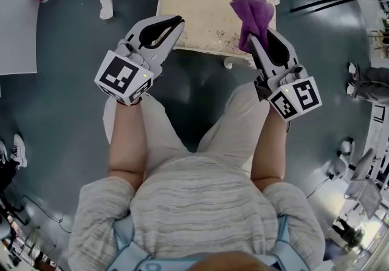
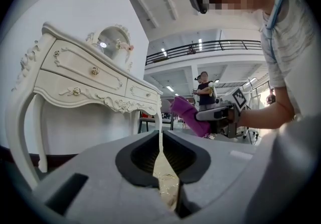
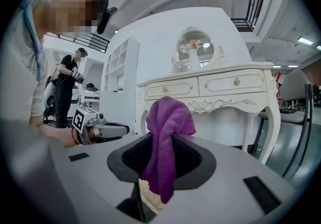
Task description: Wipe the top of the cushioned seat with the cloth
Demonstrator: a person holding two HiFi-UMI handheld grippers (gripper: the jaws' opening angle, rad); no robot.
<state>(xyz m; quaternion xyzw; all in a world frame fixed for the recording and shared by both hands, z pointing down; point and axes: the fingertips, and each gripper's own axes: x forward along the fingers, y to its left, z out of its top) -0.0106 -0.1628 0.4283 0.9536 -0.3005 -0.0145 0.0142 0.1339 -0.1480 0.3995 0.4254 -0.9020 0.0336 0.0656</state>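
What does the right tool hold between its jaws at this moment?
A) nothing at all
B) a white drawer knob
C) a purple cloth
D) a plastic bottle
C: the right tool is shut on the purple cloth, which bunches up out of its jaws in the right gripper view and the head view.

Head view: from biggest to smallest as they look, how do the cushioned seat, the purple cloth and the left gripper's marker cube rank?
1. Cushioned seat.
2. Purple cloth and marker cube look alike; the cube is nearer the camera, so unranked.
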